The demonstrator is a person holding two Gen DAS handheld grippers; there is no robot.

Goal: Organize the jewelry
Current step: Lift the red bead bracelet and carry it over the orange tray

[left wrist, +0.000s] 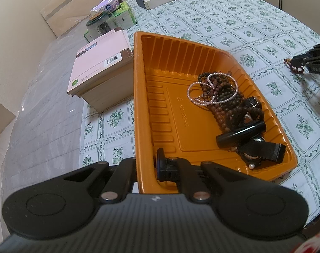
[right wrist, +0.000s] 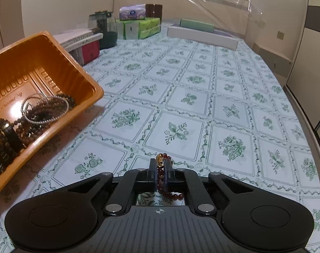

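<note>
The right claw (right wrist: 160, 169) is closed on a dark red bead bracelet (right wrist: 162, 176) with a gold charm. The strand runs between the two pads, the charm end projects past the fingertips, and a loop of beads hangs behind the pads toward the camera. The bracelet sits low over the patterned cloth of the counter (right wrist: 202, 97), near its front edge; whether any bead touches the cloth cannot be told.

The left claw (left wrist: 146, 166) is closed on the near rim of the orange tray (left wrist: 139, 109) and holds it tilted. The right wrist view shows the tray's far corner raised off the cloth. A pile of brown bead strands (left wrist: 223, 105), a pearl strand (left wrist: 210, 88), a black bangle (left wrist: 241, 133) and a watch (left wrist: 259, 149) lies along the tray's right-hand wall.

Step in hand: transfer of the red bracelet to the tray.

Recommended procedure:
1. Lift straight up until the hanging loop clears the cloth.
2. Carry the bracelet toward the counter's left edge and over the tray wall, with the loop above the rim.
3. Release over the bare tray floor, not onto the pile.
4. Hold the tray steady throughout.
</note>
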